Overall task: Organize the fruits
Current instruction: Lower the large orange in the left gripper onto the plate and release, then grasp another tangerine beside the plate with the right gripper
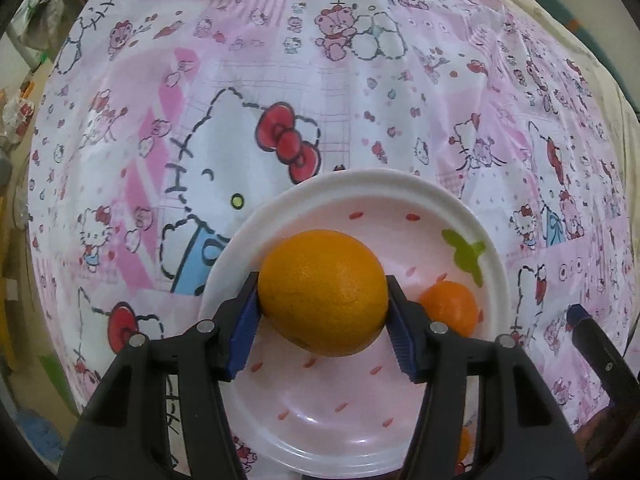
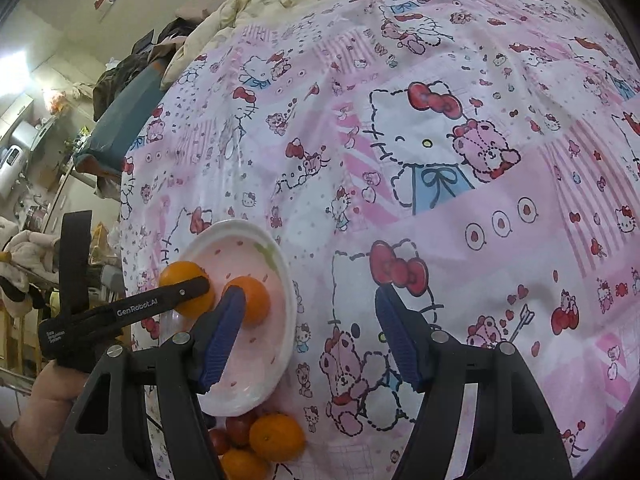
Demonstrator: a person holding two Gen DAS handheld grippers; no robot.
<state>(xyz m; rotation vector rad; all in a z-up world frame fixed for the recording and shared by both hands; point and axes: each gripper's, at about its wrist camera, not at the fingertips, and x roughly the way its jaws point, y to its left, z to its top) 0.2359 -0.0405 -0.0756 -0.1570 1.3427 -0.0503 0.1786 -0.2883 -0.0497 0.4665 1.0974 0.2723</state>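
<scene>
Orange (image 1: 323, 293) sits clamped between the left gripper (image 1: 323, 322) pads, poised just over the pink plate (image 1: 472, 216), where a smaller tangerine (image 1: 450, 307) lies right of the claw. The step looks like a placement; next comes lowering and release. The right gripper (image 2: 310, 334) hangs wide, empty, loose fruit (image 2: 276, 436) below it.

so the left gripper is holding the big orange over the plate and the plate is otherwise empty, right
Not quite. The left gripper does hold the big orange over the plate, but the plate is not otherwise empty: a smaller orange already lies in it, beside the gripper's right finger. The left wrist view shows it, and the right wrist view confirms it.
</scene>
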